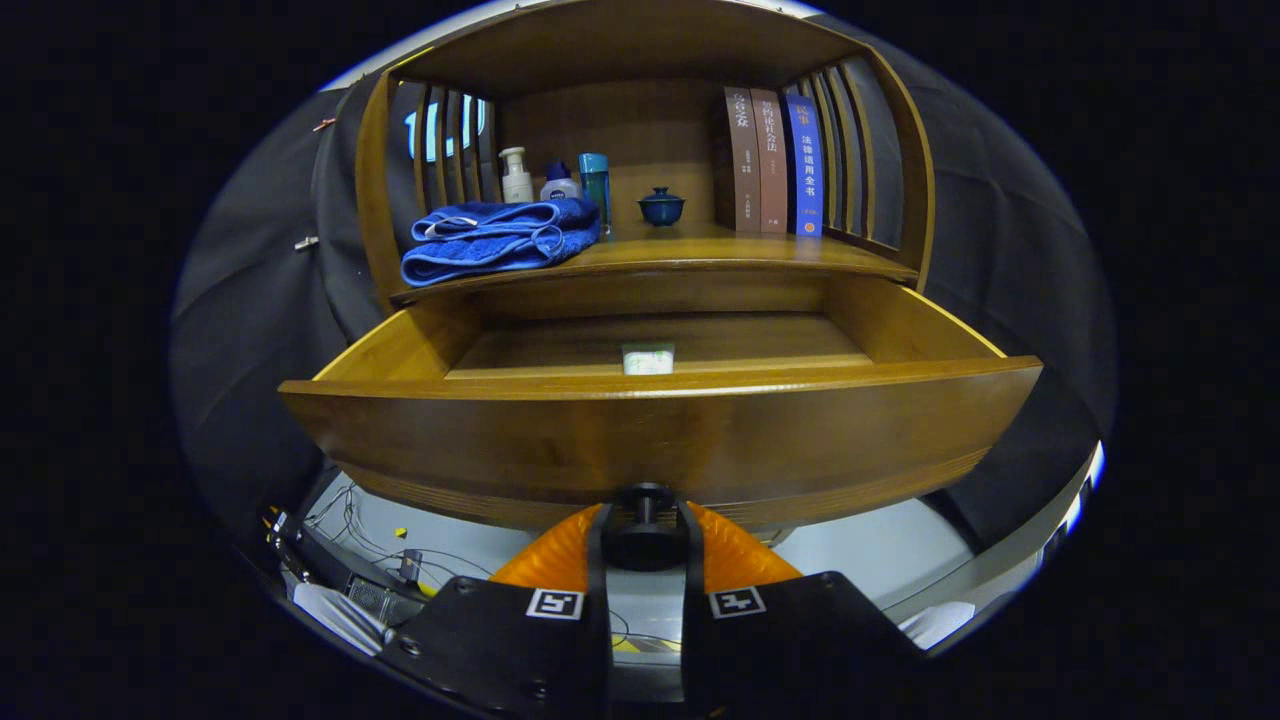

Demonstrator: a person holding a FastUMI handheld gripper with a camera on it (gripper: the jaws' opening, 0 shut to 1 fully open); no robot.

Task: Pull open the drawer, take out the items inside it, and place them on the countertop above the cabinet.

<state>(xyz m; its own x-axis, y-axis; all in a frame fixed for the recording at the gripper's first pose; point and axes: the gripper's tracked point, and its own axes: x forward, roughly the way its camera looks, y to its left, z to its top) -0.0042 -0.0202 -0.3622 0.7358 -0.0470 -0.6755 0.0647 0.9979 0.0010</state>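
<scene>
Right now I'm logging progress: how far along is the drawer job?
Done: the drawer is pulled open. In hand: the gripper is closed on its black knob, both fingers pressing it. Left: the small pale box inside must go up on the countertop beside the towel.

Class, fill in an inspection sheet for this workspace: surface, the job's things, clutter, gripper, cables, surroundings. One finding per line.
Surface: countertop of the wooden cabinet, already carrying items.
Job's things: drawer pulled open; a small pale box lies inside near its front wall.
Clutter: folded blue towel, three bottles, blue lidded cup, three upright books.
Gripper: gripper with orange fingers either side of the black drawer knob, both seeming to press it.
Cables: loose wires on the pale floor below the drawer.
Surroundings: black cloth booth wall.
</scene>
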